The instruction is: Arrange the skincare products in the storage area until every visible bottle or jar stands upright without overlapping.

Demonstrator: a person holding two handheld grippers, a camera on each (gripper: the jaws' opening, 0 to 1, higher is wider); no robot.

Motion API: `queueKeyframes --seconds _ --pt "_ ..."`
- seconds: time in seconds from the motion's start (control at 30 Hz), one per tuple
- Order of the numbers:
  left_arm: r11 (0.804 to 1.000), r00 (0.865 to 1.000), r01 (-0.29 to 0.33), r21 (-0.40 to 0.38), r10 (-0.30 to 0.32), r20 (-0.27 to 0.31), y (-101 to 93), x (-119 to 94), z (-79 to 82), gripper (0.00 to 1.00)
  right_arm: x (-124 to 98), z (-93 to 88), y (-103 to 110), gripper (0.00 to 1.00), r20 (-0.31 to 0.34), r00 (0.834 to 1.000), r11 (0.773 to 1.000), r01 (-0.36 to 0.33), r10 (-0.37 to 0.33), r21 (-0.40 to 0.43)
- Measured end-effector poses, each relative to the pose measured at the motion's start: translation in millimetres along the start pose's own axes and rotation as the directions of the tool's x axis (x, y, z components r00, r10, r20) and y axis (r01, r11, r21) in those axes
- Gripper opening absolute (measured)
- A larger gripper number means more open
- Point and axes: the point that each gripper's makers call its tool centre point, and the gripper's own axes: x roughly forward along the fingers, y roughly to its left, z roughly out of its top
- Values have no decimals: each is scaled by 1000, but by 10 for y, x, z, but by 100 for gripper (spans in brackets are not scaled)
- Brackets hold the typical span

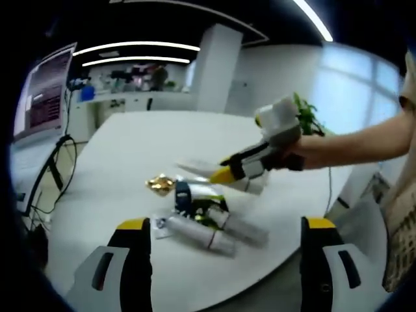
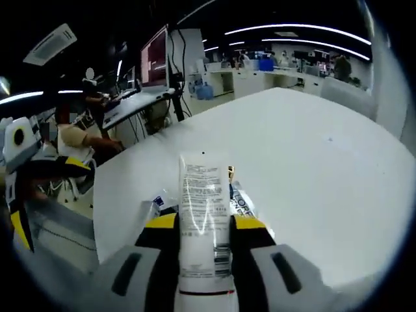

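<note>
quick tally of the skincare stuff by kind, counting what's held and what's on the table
White tube held in the right gripper: 1
Silver tubes lying on the table: 2
Gold item: 1
Dark bottle, lying in the pile: 1
Total: 5, though the pile is blurred and may hide more.

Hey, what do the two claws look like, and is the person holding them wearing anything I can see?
Both claws have black jaws capped with yellow tips over pale grey bodies with dark slots. The left claw rises from the bottom of the left gripper view; the right claw from the bottom of the right gripper view. In the left gripper view the right claw also carries a white box. A beige sleeve shows at the shoulder.
</note>
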Motion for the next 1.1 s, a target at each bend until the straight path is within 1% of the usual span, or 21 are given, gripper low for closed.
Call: queueKeyframes --seconds 0.03,0.07,0.13,0.23,0.3,0.37,0.4,0.47,0.53,0.6,0.63,0.67,0.7,0.77,0.87,0.97,1.0,1.07,1.1 --pt "1000 1000 6 -12 -5 6 -3 -5 11 93 -28 -9 5 29 4 1000 1000 -2 2 10" --pt "999 1000 15 -46 -14 21 -7 -11 36 94 -76 -20 31 29 13 1000 999 -9 9 31" --pt "997 1000 14 -70 -12 27 22 -22 53 94 -141 -33 48 29 26 1000 999 -6 5 43" --pt "997 1000 21 -78 -19 21 1 -15 56 94 -245 -42 98 29 52 999 997 -11 7 79" --pt "998 999 30 -63 -30 12 -43 -8 54 94 -300 -37 130 29 75 997 994 -20 12 111" --pt "997 999 39 -66 -39 10 -69 -9 54 94 -392 -18 185 29 111 994 989 -32 15 147" --pt "995 999 49 -89 -47 20 -96 -9 72 94 -440 -7 223 29 128 992 985 -42 20 170" --pt "992 998 60 -110 -57 31 -128 -19 100 94 -505 19 279 29 159 987 980 -60 30 189" --pt "991 997 68 -112 -64 38 -169 -36 141 94 -574 42 384 29 192 979 972 -111 70 208" --pt "989 995 87 -122 -81 49 -222 -45 191 93 -640 90 486 29 248 962 965 -164 111 204" --pt "987 994 100 -129 -94 56 -254 -50 220 94 -675 94 542 29 267 955 951 -197 131 239" --pt "984 992 115 -139 -107 63 -292 -57 262 94 -685 95 554 29 273 953 948 -204 135 244" --pt "982 991 126 -143 -117 69 -319 -63 296 94 -711 103 589 29 288 946 944 -222 148 245" --pt "975 985 158 -155 -145 93 -391 -80 409 94 -798 140 719 29 341 920 923 -290 196 252" --pt "970 980 185 -157 -169 109 -455 -90 522 93 -898 185 839 29 396 889 899 -349 229 264" --pt "970 976 202 -137 -187 115 -515 -86 618 92 -1013 246 943 29 454 854 873 -405 255 272" --pt "969 975 206 -133 -192 115 -530 -83 639 92 -1041 260 963 29 465 848 870 -411 255 272" --pt "967 970 225 -123 -210 122 -574 -75 708 89 -1108 299 1021 29 488 830 856 -439 271 272" --pt "963 967 239 -122 -224 125 -604 -70 747 87 -1138 315 1044 29 496 824 855 -446 275 266"
